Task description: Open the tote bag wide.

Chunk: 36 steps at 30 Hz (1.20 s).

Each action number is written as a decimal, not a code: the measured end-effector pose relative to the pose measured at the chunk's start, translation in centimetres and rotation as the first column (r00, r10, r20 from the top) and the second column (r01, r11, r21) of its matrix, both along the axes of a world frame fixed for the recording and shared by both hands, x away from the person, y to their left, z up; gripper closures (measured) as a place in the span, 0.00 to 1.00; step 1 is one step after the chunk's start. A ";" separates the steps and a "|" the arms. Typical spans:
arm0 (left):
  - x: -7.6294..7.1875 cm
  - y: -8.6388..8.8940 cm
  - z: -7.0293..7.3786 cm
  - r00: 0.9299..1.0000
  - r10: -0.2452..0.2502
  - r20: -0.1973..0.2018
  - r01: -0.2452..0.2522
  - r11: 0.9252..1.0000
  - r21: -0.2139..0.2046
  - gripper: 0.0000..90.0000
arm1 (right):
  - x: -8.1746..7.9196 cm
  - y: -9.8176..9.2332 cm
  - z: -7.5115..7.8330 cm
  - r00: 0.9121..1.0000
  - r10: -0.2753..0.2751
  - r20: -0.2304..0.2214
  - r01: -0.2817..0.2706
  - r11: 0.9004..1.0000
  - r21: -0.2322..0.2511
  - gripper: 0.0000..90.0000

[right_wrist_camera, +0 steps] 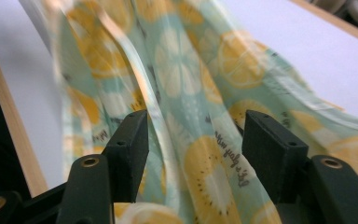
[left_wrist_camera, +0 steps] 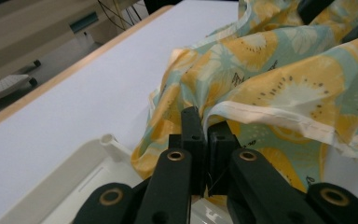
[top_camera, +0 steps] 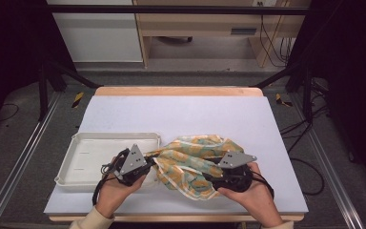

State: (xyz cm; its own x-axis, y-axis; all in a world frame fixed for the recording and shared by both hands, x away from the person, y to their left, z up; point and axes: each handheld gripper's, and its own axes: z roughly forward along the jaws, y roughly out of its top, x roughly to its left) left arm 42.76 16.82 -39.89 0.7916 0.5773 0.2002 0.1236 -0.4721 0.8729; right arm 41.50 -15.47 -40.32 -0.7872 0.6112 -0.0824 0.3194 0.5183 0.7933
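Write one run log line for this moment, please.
left gripper: shut on cloth | right gripper: open, cloth between fingers | tray: left

Thin printed cloth (top_camera: pixel 195 162) beside a smooth plastic tray (top_camera: pixel 90 157).
The cloth looks soft and matt; the table (top_camera: pixel 181 114) top is matt, edged in wood.

The cloth (top_camera: pixel 195 162) between my hands is pale mint green, printed with yellow and white citrus slices (a few with small dark seeds) and edged in cream. My tongs are black, the tray (top_camera: pixel 83 157) is off-white, and the counter (top_camera: pixel 181 114) is pale lavender-white with a wooden edge.
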 end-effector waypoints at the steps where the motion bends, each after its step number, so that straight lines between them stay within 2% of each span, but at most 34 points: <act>1: 0.0 0.2 0.2 1.000 0.001 0.001 -0.001 1.000 -0.009 0.98 | 0.4 0.2 -0.2 1.000 0.008 -0.013 -0.008 1.000 -0.002 0.46; 2: -0.1 0.4 0.4 1.000 0.001 0.002 -0.001 1.000 -0.008 0.99 | 1.1 0.5 -0.7 0.999 0.013 -0.035 -0.013 1.000 -0.011 0.46; 5: -0.2 0.5 0.3 1.000 -0.007 -0.001 0.007 1.000 -0.004 0.99 | 1.6 0.5 -0.9 0.999 0.002 -0.040 -0.002 1.000 -0.009 0.44; 6: -0.5 0.6 0.2 1.000 -0.011 -0.001 0.011 1.000 0.011 0.99 | 1.9 0.4 -0.8 0.999 0.002 -0.044 -0.002 1.000 0.007 0.42; 11: -0.7 0.6 0.0 1.000 -0.016 -0.005 0.016 1.000 0.019 0.99 | 2.1 0.4 -0.4 0.997 0.027 -0.074 -0.024 0.999 0.045 0.37; 13: -0.8 0.5 0.0 1.000 -0.020 -0.002 0.020 1.000 0.020 0.99 | 2.3 0.6 -0.3 0.994 0.054 -0.099 -0.047 0.997 0.067 0.44; 14: -0.8 0.6 0.0 1.000 -0.021 -0.004 0.021 1.000 0.017 0.99 | 2.4 0.8 -0.4 0.992 0.064 -0.107 -0.059 0.997 0.046 0.52; 15: -0.8 0.6 0.0 1.000 -0.021 -0.004 0.021 1.000 0.017 0.99 | 2.4 0.8 -0.4 0.992 0.064 -0.107 -0.059 0.997 0.046 0.52; 16: -0.8 0.6 0.0 1.000 -0.022 -0.006 0.023 1.000 0.015 0.98 | 2.2 1.0 -0.5 0.993 0.062 -0.103 -0.062 0.998 0.004 0.77; 17: -0.9 0.7 0.0 1.000 -0.027 -0.015 0.027 1.000 0.011 0.98 | 2.2 1.0 -0.5 0.993 0.062 -0.103 -0.062 0.998 0.004 0.77; 19: -0.8 0.7 -0.1 0.998 -0.037 -0.051 0.038 0.999 0.018 0.96 | 1.9 1.1 -0.7 0.992 0.069 -0.102 -0.070 0.998 -0.006 0.93; 20: -0.9 0.8 -0.3 0.998 -0.031 -0.056 0.032 0.999 0.018 0.91 | 1.4 1.1 -0.9 0.994 0.062 -0.089 -0.064 0.998 -0.018 0.99; 21: -0.9 0.8 -0.3 0.998 -0.031 -0.056 0.032 0.999 0.018 0.86 | 1.4 1.1 -0.9 0.994 0.062 -0.089 -0.064 0.998 -0.018 0.99; 22: -1.0 0.9 -0.4 0.998 -0.029 -0.059 0.031 0.999 0.020 0.83 | 0.9 1.0 -1.2 0.997 0.044 -0.069 -0.046 0.999 -0.021 0.99; 24: -1.3 1.3 -0.5 0.998 -0.023 -0.051 0.024 1.000 0.017 0.80 | 0.7 0.9 -1.3 0.998 0.029 -0.057 -0.031 0.999 -0.030 1.00; 25: -1.5 1.7 -0.4 0.999 -0.011 -0.048 0.012 1.000 0.014 0.72 | 0.4 0.7 -1.5 0.999 -0.011 -0.038 0.010 0.999 -0.037 1.00; 26: -1.6 1.9 -0.3 0.999 -0.007 -0.046 0.007 1.000 0.006 0.70 | 0.4 0.4 -1.6 0.999 -0.042 -0.031 0.041 0.999 -0.036 1.00; 27: -1.6 1.9 -0.3 0.999 -0.007 -0.046 0.007 1.000 0.006 0.67 | 0.4 0.4 -1.6 0.999 -0.042 -0.031 0.041 0.999 -0.036 1.00; 28: -1.6 2.1 -0.2 0.999 -0.008 -0.050 0.008 1.000 -0.001 0.65 | 0.4 0.0 -1.7 0.997 -0.075 -0.016 0.075 0.997 -0.022 1.00; 31: -1.6 2.9 0.4 0.999 0.005 -0.044 -0.005 1.000 -0.020 0.63 | 0.3 -0.3 -1.8 0.996 -0.086 -0.005 0.086 0.996 -0.005 1.00; 34: -0.8 3.6 1.6 0.999 0.037 -0.035 -0.038 0.999 -0.033 0.64 | -0.8 -0.1 -2.0 0.999 -0.043 0.011 0.043 0.999 -0.013 1.00; 36: -0.2 3.5 2.3 0.999 0.044 -0.032 -0.045 0.999 -0.016 0.64 | -1.2 0.0 -2.3 1.000 -0.023 0.013 0.023 1.000 -0.019 1.00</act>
